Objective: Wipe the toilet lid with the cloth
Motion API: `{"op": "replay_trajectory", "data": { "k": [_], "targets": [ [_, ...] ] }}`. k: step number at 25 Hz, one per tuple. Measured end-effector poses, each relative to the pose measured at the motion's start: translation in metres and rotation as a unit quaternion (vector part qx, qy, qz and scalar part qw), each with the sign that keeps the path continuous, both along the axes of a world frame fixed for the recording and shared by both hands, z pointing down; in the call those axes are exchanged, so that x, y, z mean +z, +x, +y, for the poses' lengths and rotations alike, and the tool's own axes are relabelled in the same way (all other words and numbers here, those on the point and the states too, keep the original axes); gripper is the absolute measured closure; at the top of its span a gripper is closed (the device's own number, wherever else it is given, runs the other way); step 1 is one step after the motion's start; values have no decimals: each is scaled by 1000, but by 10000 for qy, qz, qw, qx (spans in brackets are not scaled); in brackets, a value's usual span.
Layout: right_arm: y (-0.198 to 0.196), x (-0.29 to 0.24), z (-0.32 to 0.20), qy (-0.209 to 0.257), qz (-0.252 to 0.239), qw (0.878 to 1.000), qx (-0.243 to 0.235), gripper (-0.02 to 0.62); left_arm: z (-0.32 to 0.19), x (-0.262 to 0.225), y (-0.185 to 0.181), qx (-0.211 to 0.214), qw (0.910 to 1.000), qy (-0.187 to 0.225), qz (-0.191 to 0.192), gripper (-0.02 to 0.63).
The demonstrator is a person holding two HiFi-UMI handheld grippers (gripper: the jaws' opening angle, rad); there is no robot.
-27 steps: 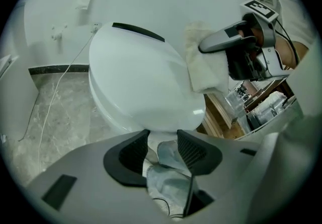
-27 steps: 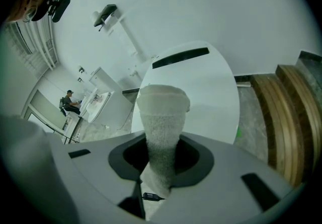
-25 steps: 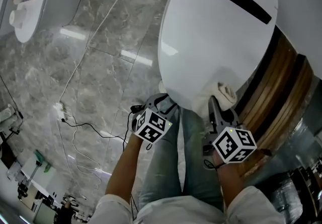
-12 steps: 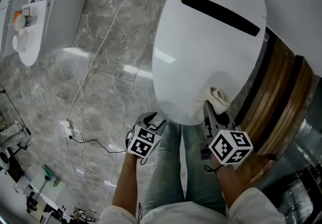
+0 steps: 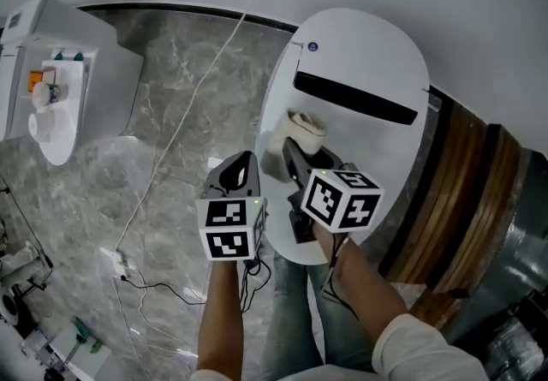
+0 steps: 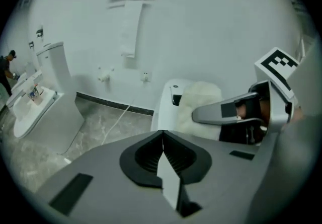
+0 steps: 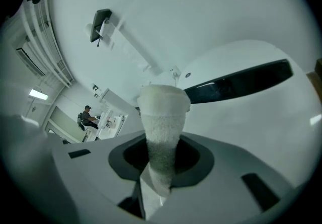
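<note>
White cloth [image 5: 306,125] clamped in right gripper [image 5: 296,155]; at toilet lid [image 5: 372,54]; left gripper [image 5: 240,169] jaws just closed, empty

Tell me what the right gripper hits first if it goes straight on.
Likely the white toilet lid, just before its black strip; the cloth clamped in the right gripper would touch first. Depth is hard to judge.

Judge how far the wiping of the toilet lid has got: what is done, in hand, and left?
Done: the cloth is clamped in the right tongs. In hand: it seems pressed on the toilet lid, left of centre, below the dark strip. The left tongs, just closed on nothing, hang beside its left edge. Left: no wiped patch shows, so coverage cannot be judged.
</note>
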State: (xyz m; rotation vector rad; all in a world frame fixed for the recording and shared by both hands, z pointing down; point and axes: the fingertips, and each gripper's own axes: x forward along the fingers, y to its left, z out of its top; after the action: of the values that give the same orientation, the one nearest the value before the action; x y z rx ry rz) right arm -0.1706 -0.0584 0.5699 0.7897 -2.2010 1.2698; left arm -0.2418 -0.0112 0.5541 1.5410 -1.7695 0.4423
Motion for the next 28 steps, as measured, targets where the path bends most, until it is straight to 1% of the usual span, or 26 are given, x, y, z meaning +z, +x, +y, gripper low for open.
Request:
{"op": "replay_trajectory", "data": {
  "k": [2,5,7,10,13,17,21,24,26,28],
  "targets": [
    [-30,17,-14,-175,-50,9997,-147,508,-17,3,-18,-184,9998,-23,-60,592],
    [-53,38,-25,-415,-124,9987,-266,508,-25,13,-29,-395,9991,-101,89,594],
    [-51,48,-36,-507,-85,9985,-179,508,-27,20,-31,-489,9986,-150,154,594],
    [-27,51,-47,-612,-75,9981,47,508,-37,23,-21,-491,9984,-184,203,594],
    [12,49,-56,-723,-94,9968,322,508,-55,24,8,-306,9987,-204,366,594],
    [87,50,-72,-805,50,9941,725,508,-83,29,73,117,9977,-258,624,594],
    [177,49,-97,-702,383,9898,1175,508,-110,38,147,584,9946,-262,817,594],
    [237,50,-110,-610,658,9847,1490,508,-126,44,198,909,9908,-250,967,594],
    [270,52,-113,-581,844,9815,1618,508,-132,45,227,1046,9880,-225,1114,594],
    [290,52,-115,-555,986,9791,1693,508,-133,42,247,1166,9858,-184,1191,594]
  ]
}}
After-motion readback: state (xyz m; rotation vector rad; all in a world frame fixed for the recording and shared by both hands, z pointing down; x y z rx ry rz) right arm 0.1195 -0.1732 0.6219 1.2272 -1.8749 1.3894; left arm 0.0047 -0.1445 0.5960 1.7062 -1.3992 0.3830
